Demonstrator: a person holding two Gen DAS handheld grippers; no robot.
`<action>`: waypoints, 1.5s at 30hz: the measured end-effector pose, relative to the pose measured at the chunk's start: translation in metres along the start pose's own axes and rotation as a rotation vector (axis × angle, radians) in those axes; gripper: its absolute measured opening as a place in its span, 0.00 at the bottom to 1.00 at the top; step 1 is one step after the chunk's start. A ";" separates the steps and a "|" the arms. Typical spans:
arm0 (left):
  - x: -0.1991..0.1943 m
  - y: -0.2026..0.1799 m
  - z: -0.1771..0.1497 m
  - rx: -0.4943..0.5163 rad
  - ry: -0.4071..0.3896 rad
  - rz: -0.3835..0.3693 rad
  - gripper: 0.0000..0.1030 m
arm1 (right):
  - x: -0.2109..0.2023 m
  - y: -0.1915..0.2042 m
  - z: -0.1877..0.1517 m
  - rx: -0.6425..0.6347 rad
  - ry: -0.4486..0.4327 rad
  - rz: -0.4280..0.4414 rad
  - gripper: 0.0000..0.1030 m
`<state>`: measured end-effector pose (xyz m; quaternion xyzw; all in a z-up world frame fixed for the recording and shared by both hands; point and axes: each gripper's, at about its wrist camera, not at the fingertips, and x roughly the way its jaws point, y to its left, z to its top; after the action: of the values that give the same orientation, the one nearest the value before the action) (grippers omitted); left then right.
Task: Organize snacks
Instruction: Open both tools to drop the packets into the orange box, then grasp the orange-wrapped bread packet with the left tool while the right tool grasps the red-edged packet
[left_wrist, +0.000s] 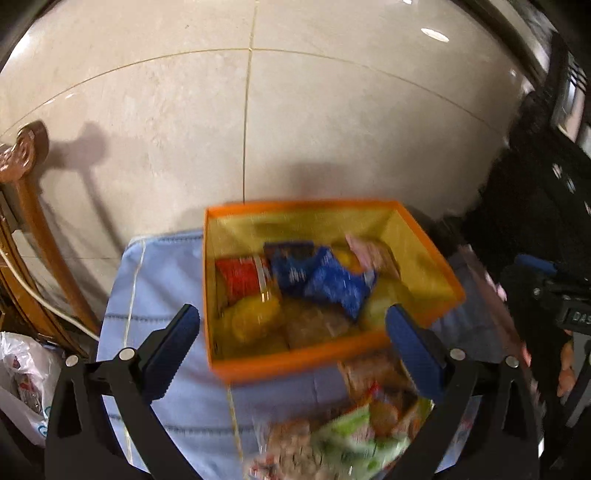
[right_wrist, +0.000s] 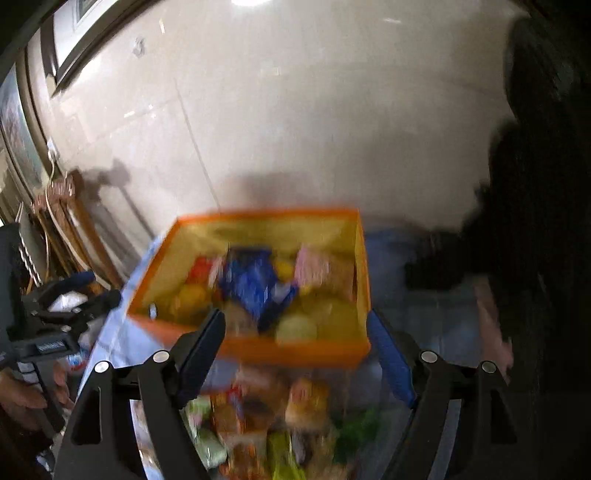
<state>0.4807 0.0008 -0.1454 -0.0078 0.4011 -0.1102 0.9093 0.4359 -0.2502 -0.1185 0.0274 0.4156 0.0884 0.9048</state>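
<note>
An orange box (left_wrist: 295, 360) with a yellow lining stands on a light blue cloth (left_wrist: 159, 280). Inside it lie a red packet (left_wrist: 240, 275), a blue packet (left_wrist: 325, 280) and yellow and pink packets. Loose snack packets (left_wrist: 354, 435) lie in a pile on the cloth in front of the box. My left gripper (left_wrist: 291, 328) is open and empty above the box's near wall. In the right wrist view the box (right_wrist: 295, 350) and the pile (right_wrist: 273, 421) show blurred. My right gripper (right_wrist: 295, 332) is open and empty above the near wall too.
A tiled wall (left_wrist: 258, 110) rises behind the table. A wooden chair (left_wrist: 33, 206) and a white plastic bag (left_wrist: 26, 373) are at the left. The right gripper's body (left_wrist: 554, 314) shows at the left view's right edge; dark shapes (right_wrist: 535, 221) fill the right.
</note>
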 end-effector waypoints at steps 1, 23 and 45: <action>-0.004 -0.002 -0.012 0.015 0.009 -0.003 0.96 | -0.001 0.001 -0.019 0.007 0.018 -0.007 0.77; -0.021 -0.005 -0.238 0.220 0.163 -0.022 0.96 | 0.002 -0.006 -0.214 0.055 0.301 -0.039 0.77; 0.011 -0.005 -0.255 -0.006 0.237 0.146 0.69 | 0.008 -0.006 -0.212 0.014 0.300 -0.064 0.77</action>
<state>0.3009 0.0122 -0.3258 0.0319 0.5057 -0.0426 0.8611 0.2813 -0.2596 -0.2636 0.0068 0.5476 0.0599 0.8346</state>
